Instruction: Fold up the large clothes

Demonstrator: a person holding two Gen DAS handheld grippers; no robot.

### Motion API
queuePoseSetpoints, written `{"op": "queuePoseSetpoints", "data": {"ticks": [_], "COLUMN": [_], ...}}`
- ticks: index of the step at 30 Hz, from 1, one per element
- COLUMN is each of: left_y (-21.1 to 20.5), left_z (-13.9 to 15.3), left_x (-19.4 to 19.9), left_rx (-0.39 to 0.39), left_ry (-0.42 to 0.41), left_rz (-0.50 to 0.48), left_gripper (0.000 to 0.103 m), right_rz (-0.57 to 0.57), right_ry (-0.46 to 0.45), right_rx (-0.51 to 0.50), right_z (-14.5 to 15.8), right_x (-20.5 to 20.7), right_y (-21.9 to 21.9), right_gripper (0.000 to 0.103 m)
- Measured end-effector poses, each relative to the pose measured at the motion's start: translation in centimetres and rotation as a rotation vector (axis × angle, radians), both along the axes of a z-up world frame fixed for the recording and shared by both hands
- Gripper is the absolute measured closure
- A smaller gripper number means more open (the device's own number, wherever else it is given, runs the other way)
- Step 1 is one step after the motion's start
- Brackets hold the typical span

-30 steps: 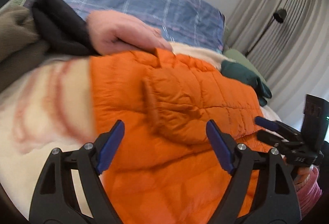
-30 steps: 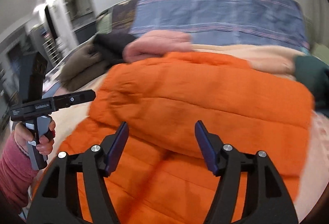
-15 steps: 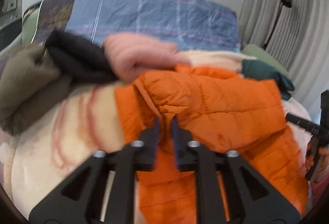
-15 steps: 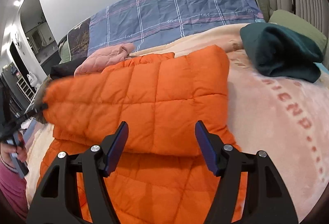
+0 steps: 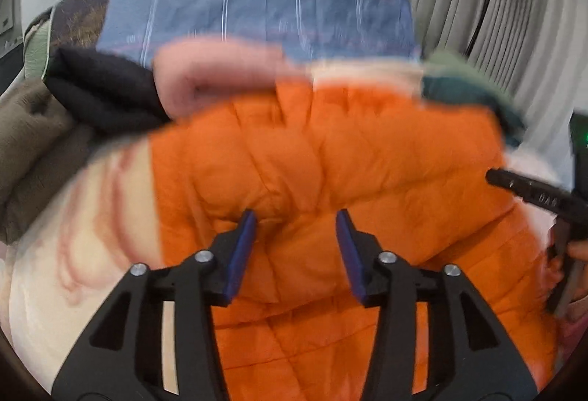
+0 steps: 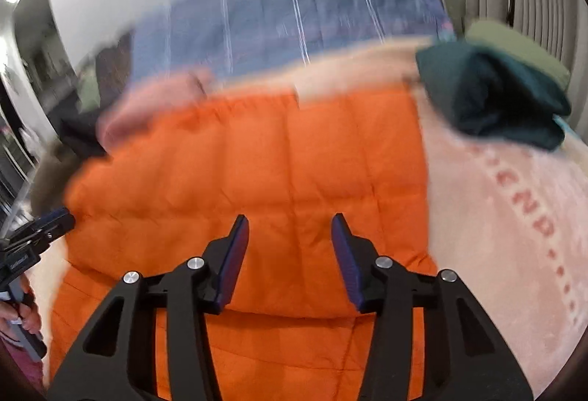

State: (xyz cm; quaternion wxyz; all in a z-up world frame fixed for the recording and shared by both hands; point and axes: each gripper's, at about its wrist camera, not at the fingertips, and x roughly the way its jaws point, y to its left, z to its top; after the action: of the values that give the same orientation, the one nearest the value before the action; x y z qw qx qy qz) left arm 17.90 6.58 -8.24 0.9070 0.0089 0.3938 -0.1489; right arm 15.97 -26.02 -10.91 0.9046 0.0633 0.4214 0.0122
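Observation:
An orange quilted jacket lies folded over on the bed, its upper layer doubled across the lower part. My left gripper hovers over the fold's near edge; its jaws are opening, and the fabric lies under them, not pinched. My right gripper hangs above the folded layer's front edge; its jaws are closing, and the blue pads touch no cloth. Each gripper also shows in the other's view: the right gripper at the jacket's right side, the left gripper at its left.
A cream blanket with pink lettering covers the bed. A pink garment, a black one and a brown one are piled at the back left. A dark green folded garment sits back right. Curtains hang at the right.
The left gripper pinched a raised jacket fold half a second ago, then let go as its jaws parted. The fold now lies flatter. The right jaws have narrowed and sunk toward the jacket.

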Motion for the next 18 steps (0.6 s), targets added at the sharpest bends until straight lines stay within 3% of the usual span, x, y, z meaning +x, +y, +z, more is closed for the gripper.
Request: {"op": "queuePoseSetpoints", "data": {"ticks": [3,6,9,13,14,18], "left_y": [-1.5,-1.5,-0.6,3.2,4.5,7.9], "left_z": [-3.9,-3.4,-2.0,0.7,1.0,-0.6], "left_x": [0.7,0.5,-0.5,-4.1,-5.4,-9.6], "left_rx": [0.073,0.092,0.105,0.024,0.002,-0.083], "left_ry": [0.031,0.021,-0.001,-0.067,-0.068,0.051], "left_rz": [0.000,0.003,0.006,0.021,0.018,-0.044], "left_gripper": [0.053,0.053,0.053,0.032,0.032,0.031], "right_rz": [0.002,0.014,0.021,0.012,0.003,-0.011], "right_ry": [0.000,-0.029,-0.094,-0.134,-0.124,-0.005], "right_rx": [0.023,0.016,0.082,0.069,0.071,0.129], "right_z": [-2.1,-0.6,2.1,4.1,3.9,0.8], "right_x": [0.0,-0.7,-3.0,-7.4,-8.4,-11.9], "right_y": [-0.4,-0.3,-1.8,-5.0,-5.9,-9.3], "right_gripper": [0.056,0.055,0.055,0.054,0.054,0.053]}}
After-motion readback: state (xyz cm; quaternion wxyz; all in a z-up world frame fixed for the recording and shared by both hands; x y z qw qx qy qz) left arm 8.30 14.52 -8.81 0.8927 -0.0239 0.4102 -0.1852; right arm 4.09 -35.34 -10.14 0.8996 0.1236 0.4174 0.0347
